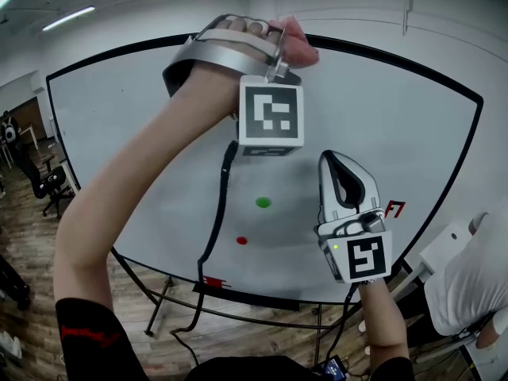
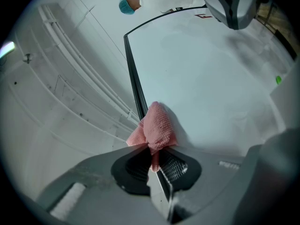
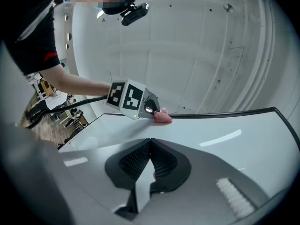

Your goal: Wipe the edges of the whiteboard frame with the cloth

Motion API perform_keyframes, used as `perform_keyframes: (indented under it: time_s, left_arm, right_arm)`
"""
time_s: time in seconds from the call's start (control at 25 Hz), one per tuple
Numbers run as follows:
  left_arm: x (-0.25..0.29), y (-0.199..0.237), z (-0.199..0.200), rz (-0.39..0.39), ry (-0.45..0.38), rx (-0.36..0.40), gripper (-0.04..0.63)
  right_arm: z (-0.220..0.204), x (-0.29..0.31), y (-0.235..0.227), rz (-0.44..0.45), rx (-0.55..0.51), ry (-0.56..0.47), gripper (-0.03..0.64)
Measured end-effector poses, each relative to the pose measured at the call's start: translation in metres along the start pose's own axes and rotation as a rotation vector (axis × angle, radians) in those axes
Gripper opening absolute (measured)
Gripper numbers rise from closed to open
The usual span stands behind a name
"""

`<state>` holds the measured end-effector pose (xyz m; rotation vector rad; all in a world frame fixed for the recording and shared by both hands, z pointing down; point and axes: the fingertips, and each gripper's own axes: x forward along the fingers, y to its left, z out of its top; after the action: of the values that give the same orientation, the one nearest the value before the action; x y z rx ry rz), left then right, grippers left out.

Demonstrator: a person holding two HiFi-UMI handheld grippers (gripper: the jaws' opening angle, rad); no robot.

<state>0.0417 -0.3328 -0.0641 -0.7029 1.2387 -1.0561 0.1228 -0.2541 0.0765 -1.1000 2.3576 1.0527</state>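
Note:
The whiteboard [image 1: 159, 157] stands upright in a black frame [image 2: 135, 90]. A pink cloth [image 2: 157, 128] is pinched in my left gripper [image 2: 154, 162], which is shut on it. The cloth presses against the frame's top edge, with the white board to one side and the wall to the other. The right gripper view shows the same cloth [image 3: 162, 117] at the left gripper's [image 3: 149, 108] tip on the frame [image 3: 225, 113]. My right gripper [image 3: 151, 159] is shut on nothing and hovers in front of the board's lower right part [image 1: 343, 182]. In the head view a hand and the marker cube [image 1: 271, 116] hide the left jaws.
A green dot [image 1: 263, 202] and a red dot [image 1: 241, 240] sit on the board, and red marks [image 1: 394, 208] lie near its right edge. A black cable [image 1: 218, 213] hangs from the left gripper. A person in white [image 1: 468, 280] stands at the right. An office chair [image 1: 49, 185] is at the left.

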Motion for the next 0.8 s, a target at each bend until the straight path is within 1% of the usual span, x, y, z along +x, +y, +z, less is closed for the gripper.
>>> perform_keyframes:
  time_s: [0.08, 0.28, 0.44, 0.64, 0.8]
  left_arm:
    - [0.003, -0.001, 0.013, -0.004, -0.002, 0.003, 0.032]
    - [0.006, 0.002, 0.028, -0.002, -0.001, 0.014, 0.032]
    - [0.010, 0.001, 0.054, -0.008, -0.004, 0.017, 0.032]
    - [0.011, 0.005, 0.072, 0.005, -0.017, 0.007, 0.032]
    - [0.013, 0.004, 0.082, -0.010, -0.016, 0.007, 0.032]
  right_arm:
    - [-0.005, -0.007, -0.010, -0.004, 0.005, -0.004, 0.002]
    - [-0.009, -0.014, -0.026, -0.011, 0.022, -0.016, 0.002]
    - [-0.019, -0.026, -0.042, -0.001, 0.018, -0.025, 0.002]
    - [-0.019, -0.033, -0.052, -0.002, 0.019, -0.032, 0.002]
    - [-0.023, -0.039, -0.061, 0.001, 0.016, -0.037, 0.002]
